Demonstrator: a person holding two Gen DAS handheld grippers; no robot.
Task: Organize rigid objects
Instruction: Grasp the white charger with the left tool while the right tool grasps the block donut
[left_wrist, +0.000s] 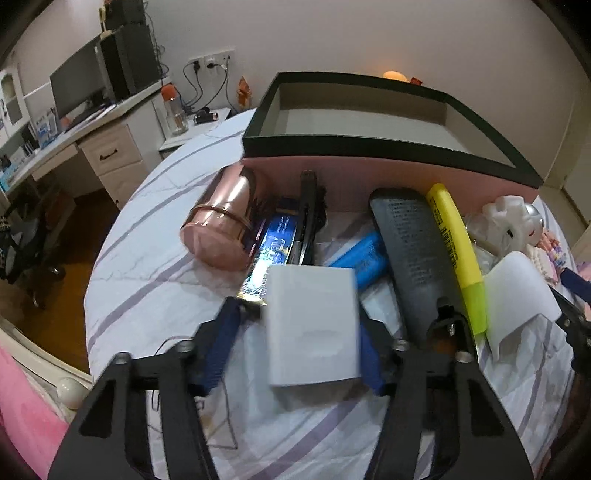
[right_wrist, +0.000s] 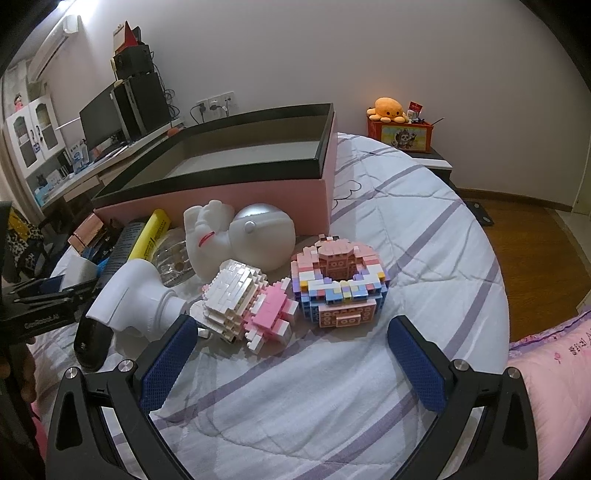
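Left wrist view: left gripper has its blue pads pressed on both sides of a small white rectangular box, held over the striped white-and-lilac bedspread. Beyond it, against the front wall of the pink storage box with black rim, lie a rose-gold metal cylinder, a dark grey flat case and a yellow highlighter. Right wrist view: right gripper spread wide, nothing between its pads, hovering near the bed's edge just before a pink-and-white brick figure and a pastel brick doughnut model.
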